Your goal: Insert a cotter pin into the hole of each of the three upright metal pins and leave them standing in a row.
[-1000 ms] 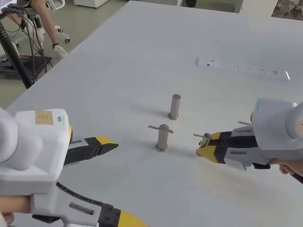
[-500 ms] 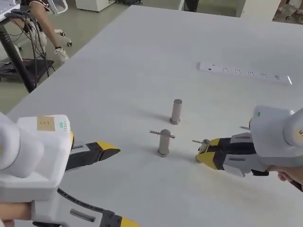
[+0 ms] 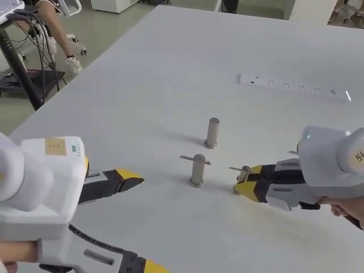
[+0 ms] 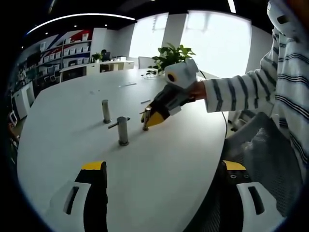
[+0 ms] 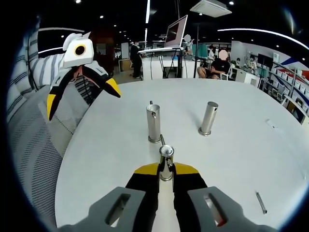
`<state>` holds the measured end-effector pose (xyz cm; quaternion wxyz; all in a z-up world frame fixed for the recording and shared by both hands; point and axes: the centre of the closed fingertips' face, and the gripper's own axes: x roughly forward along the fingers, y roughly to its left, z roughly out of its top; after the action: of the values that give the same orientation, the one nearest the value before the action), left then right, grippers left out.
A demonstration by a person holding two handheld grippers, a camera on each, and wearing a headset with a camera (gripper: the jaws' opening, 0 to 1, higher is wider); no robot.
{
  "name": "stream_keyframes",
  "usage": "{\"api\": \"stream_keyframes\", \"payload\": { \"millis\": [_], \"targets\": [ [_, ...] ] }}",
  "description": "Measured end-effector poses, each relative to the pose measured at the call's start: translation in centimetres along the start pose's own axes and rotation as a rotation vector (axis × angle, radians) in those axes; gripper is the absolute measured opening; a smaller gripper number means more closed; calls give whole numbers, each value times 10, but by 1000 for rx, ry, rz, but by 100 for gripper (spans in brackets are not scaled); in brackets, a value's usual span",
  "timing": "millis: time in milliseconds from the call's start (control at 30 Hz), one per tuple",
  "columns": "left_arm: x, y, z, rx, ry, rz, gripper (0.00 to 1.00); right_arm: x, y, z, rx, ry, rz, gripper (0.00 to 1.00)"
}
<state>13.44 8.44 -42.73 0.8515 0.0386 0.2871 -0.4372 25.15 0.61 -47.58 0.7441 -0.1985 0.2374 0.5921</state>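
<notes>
Right claw (image 5: 165, 169) grips a shiny upright pin (image 5: 166, 157); left claw (image 4: 164, 166) spread wide

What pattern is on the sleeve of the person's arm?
White with thin dark stripes; the sleeve shows best in the left gripper view.

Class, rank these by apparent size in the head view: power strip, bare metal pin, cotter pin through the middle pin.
Largest: power strip.
Then: bare metal pin.
Smallest: cotter pin, similar length but far thinner.
</notes>
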Motion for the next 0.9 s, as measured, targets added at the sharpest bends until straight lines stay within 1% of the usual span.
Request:
{"api": "stream_keyframes", "payload": {
  "millis": [133, 233, 433, 567, 767, 833, 867, 900],
  "targets": [
    [-1, 0, 0, 0, -1, 2, 97, 0, 0, 0, 23, 0, -8, 5],
    [-1, -1, 1, 1, -4, 2, 97, 0, 1, 0, 24, 2, -12, 6],
    [-3, 0, 3, 5, -12, 8, 97, -6, 3, 4, 25, -4, -24, 17],
    [-6, 0, 7, 1, -34, 12, 97, -19, 6, 13, 30, -30, -45, 23],
    [-8, 1, 14, -3, -62, 13, 97, -40, 15, 22, 45, -55, -65, 38],
    [-9, 2, 17, -4, -73, 13, 97, -47, 16, 22, 72, -56, -90, 46],
    [-9, 2, 18, -4, -79, 13, 97, -49, 14, 21, 93, -52, -110, 51],
    [-9, 2, 19, -5, -82, 14, 97, -53, 15, 20, 104, -48, -120, 58]
  ]
}}
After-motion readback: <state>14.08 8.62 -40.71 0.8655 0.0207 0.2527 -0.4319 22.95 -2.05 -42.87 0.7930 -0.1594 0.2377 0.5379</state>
